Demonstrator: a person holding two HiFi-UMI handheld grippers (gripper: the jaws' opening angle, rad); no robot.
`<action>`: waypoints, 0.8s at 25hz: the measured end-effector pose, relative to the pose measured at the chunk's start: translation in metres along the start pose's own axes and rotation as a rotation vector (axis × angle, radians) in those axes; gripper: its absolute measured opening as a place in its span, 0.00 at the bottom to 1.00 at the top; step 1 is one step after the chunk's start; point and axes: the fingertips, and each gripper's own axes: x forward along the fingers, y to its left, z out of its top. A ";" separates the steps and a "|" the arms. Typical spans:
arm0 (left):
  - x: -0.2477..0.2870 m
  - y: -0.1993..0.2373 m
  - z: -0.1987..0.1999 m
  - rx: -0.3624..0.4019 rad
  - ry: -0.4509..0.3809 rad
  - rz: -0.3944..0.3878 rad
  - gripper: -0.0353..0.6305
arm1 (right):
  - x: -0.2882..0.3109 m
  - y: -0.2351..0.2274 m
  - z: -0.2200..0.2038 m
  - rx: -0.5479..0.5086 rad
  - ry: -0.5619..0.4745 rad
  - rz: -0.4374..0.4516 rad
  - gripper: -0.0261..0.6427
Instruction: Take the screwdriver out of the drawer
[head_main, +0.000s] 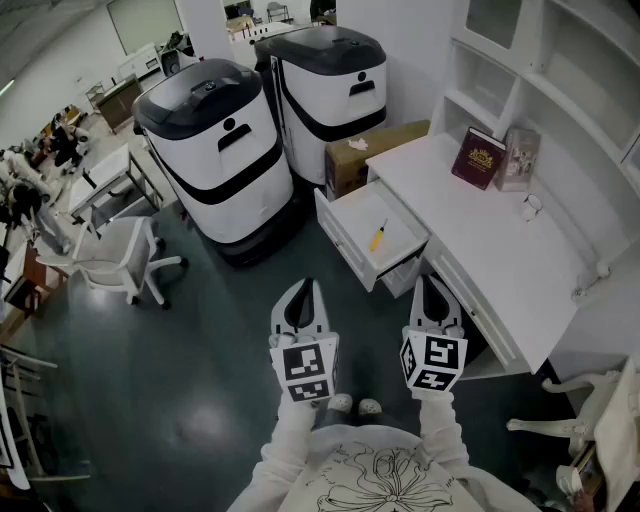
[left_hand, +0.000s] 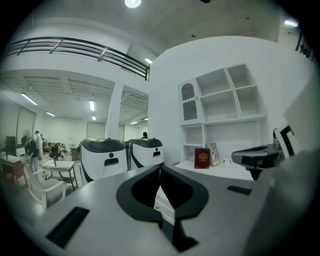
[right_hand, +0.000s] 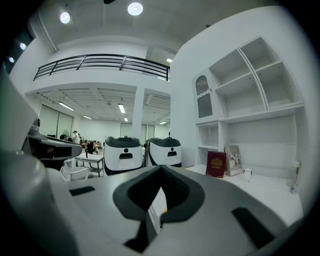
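A yellow-handled screwdriver (head_main: 378, 236) lies in the open white drawer (head_main: 345, 232) pulled out of the white desk (head_main: 480, 230). Both grippers hang side by side in front of the person's chest, well short of the drawer. My left gripper (head_main: 307, 286) has its jaws pressed together with nothing between them, and so does my right gripper (head_main: 426, 281). In the left gripper view the jaw tips (left_hand: 159, 168) meet, with the drawer's white front showing through the jaw window. In the right gripper view the jaw tips (right_hand: 160, 167) meet too, and a speck of the yellow handle (right_hand: 164, 211) shows below.
Two large white-and-black machines (head_main: 218, 150) stand left of the drawer, with a cardboard box (head_main: 372, 152) behind it. On the desk are a dark red book (head_main: 478, 158), a picture frame (head_main: 516, 158) and a small cup (head_main: 529, 208). A white swivel chair (head_main: 112, 255) stands on the dark floor at left.
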 end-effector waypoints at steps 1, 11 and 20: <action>0.001 0.001 0.000 0.000 0.000 -0.001 0.06 | 0.001 0.000 0.000 0.001 0.000 -0.001 0.04; 0.011 0.011 -0.002 -0.004 0.001 -0.020 0.06 | 0.012 0.005 -0.001 0.011 0.006 -0.018 0.04; 0.022 0.028 -0.015 -0.005 0.025 -0.039 0.06 | 0.021 0.016 -0.018 0.042 0.034 -0.042 0.04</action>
